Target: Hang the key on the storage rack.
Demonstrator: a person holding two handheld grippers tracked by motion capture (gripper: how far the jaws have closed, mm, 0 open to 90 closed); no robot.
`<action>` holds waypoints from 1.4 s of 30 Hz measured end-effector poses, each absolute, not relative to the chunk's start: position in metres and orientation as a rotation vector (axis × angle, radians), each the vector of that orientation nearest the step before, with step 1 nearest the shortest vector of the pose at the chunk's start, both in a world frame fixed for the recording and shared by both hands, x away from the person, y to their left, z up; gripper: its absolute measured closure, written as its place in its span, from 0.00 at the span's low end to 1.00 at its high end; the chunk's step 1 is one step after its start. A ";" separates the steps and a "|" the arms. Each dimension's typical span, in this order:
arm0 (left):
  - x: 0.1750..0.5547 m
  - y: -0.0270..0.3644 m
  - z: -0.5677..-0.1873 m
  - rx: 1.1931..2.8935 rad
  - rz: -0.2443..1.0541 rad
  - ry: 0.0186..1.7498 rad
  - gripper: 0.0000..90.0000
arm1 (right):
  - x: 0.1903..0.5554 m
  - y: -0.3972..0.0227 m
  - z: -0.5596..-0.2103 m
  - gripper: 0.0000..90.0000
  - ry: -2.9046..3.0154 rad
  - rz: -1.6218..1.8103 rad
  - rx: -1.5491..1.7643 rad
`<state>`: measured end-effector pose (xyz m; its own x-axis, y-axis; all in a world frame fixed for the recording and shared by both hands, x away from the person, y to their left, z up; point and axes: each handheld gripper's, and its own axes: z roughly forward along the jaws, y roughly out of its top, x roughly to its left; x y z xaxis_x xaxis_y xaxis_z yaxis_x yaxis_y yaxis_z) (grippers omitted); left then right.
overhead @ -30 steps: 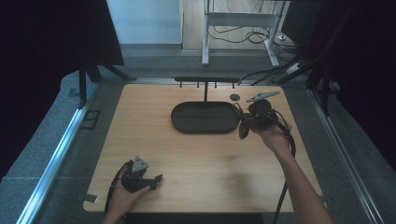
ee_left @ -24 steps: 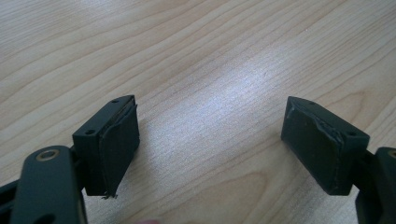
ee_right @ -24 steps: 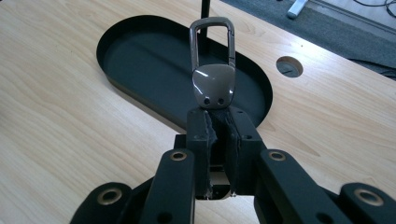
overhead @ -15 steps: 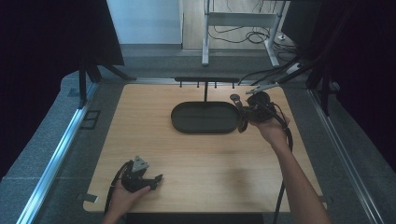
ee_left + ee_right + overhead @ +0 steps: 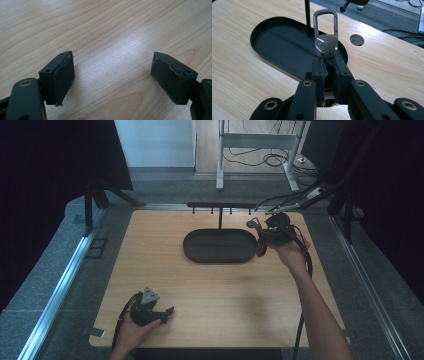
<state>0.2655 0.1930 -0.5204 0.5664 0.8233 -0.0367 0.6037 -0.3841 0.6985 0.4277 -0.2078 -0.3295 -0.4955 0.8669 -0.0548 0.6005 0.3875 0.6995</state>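
Between the pads of the right gripper [image 5: 329,65] a metal carabiner keyring [image 5: 326,35] is being pinched by its solid grey lower end, its open loop sticking out beyond the jaws and standing upright in the right gripper view. Those jaws are closing tight on it, with almost no gap left between them. Seen from the high view, the keyring [image 5: 252,224] is hanging above the tabletop near its far right part, just off the right end of the black oval tray [image 5: 200,254], and the right gripper [image 5: 260,239] is pointing across toward that tray while a bare forearm is reaching up to it from the near right edge. A thin black post [image 5: 219,218] is rising from the tray's far rim, carrying a bar with small hooks [image 5: 220,206] along the far edge of the tabletop. Beyond the tray in the right gripper view, a round hole [image 5: 357,39] is showing in the wood. Down by the near left corner, the left gripper [image 5: 167,311] is resting low over the tabletop [image 5: 150,250] in the person's left hand [image 5: 131,332], its jaws standing wide apart with only bare wood between the pads [image 5: 62,75].
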 end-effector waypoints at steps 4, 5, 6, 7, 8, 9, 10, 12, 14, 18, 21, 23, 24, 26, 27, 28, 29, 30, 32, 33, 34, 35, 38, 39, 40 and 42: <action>0.266 0.193 -0.520 2.120 0.415 1.137 0.22 | 0.436 -0.207 -0.334 0.90 2.238 0.853 1.278; 0.266 0.193 -0.520 2.121 0.415 1.137 0.22 | 0.438 -0.207 -0.334 0.90 2.236 0.850 1.283; 0.266 0.194 -0.520 2.121 0.414 1.138 0.22 | 0.440 -0.207 -0.335 0.90 2.235 0.849 1.284; 0.266 0.194 -0.520 2.120 0.414 1.138 0.22 | 0.442 -0.206 -0.336 0.90 2.232 0.849 1.289; 0.266 0.194 -0.520 2.119 0.413 1.138 0.22 | 0.444 -0.206 -0.336 0.90 2.230 0.845 1.287; 0.266 0.194 -0.520 2.119 0.412 1.138 0.22 | 0.446 -0.205 -0.337 0.90 2.228 0.836 1.288; 0.266 0.194 -0.520 2.119 0.411 1.138 0.22 | 0.448 -0.204 -0.338 0.90 2.228 0.829 1.290; 0.266 0.194 -0.520 2.119 0.410 1.138 0.22 | 0.451 -0.202 -0.339 0.90 2.224 0.828 1.286; 0.266 0.194 -0.520 2.119 0.411 1.137 0.22 | 0.454 -0.200 -0.340 0.90 2.218 0.833 1.289; 0.266 0.194 -0.520 2.119 0.412 1.137 0.22 | 0.460 -0.198 -0.340 0.90 2.197 0.837 1.302; 0.266 0.194 -0.520 2.120 0.412 1.137 0.22 | 0.463 -0.196 -0.340 0.90 2.180 0.847 1.309; 0.266 0.194 -0.520 2.120 0.411 1.137 0.22 | 0.465 -0.195 -0.339 0.90 2.174 0.860 1.311; 0.266 0.194 -0.520 2.119 0.411 1.137 0.22 | 0.466 -0.194 -0.339 0.90 2.173 0.860 1.310; 0.266 0.194 -0.520 2.119 0.411 1.137 0.22 | 0.468 -0.192 -0.339 0.90 2.168 0.854 1.309; 0.266 0.194 -0.520 2.119 0.411 1.137 0.22 | 0.469 -0.191 -0.340 0.90 2.165 0.850 1.307; 0.266 0.194 -0.520 2.119 0.410 1.137 0.22 | 0.470 -0.190 -0.340 0.90 2.164 0.848 1.311; 0.266 0.194 -0.520 2.119 0.410 1.137 0.22 | 0.472 -0.190 -0.340 0.90 2.163 0.849 1.314; 0.266 0.194 -0.520 2.119 0.409 1.137 0.22 | 0.473 -0.189 -0.341 0.90 2.157 0.848 1.318; 0.266 0.194 -0.520 2.119 0.410 1.137 0.22 | 0.474 -0.188 -0.343 0.90 2.148 0.846 1.324; 0.266 0.194 -0.520 2.119 0.410 1.137 0.22 | 0.475 -0.187 -0.344 0.90 2.148 0.841 1.325; 0.266 0.194 -0.520 2.119 0.409 1.137 0.22 | 0.476 -0.187 -0.346 0.90 2.149 0.840 1.329; 0.266 0.194 -0.520 2.118 0.409 1.139 0.22 | 0.478 -0.186 -0.348 0.90 2.151 0.835 1.332; 0.266 0.194 -0.520 2.120 0.408 1.138 0.22 | 0.481 -0.187 -0.353 0.90 2.139 0.829 1.349; 0.266 0.194 -0.520 2.120 0.407 1.138 0.22 | 0.483 -0.187 -0.354 0.90 2.133 0.837 1.358; 0.266 0.194 -0.520 2.120 0.406 1.138 0.22 | 0.484 -0.187 -0.357 0.90 2.132 0.839 1.365; 0.266 0.194 -0.520 2.119 0.405 1.138 0.22 | 0.486 -0.187 -0.360 0.90 2.123 0.836 1.371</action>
<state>0.2661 0.1943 -0.5201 0.5677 0.8219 -0.0467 0.6073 -0.3798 0.6978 0.4864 -0.1871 -0.3602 -0.3865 0.9202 -0.0628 0.6306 0.3133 0.7101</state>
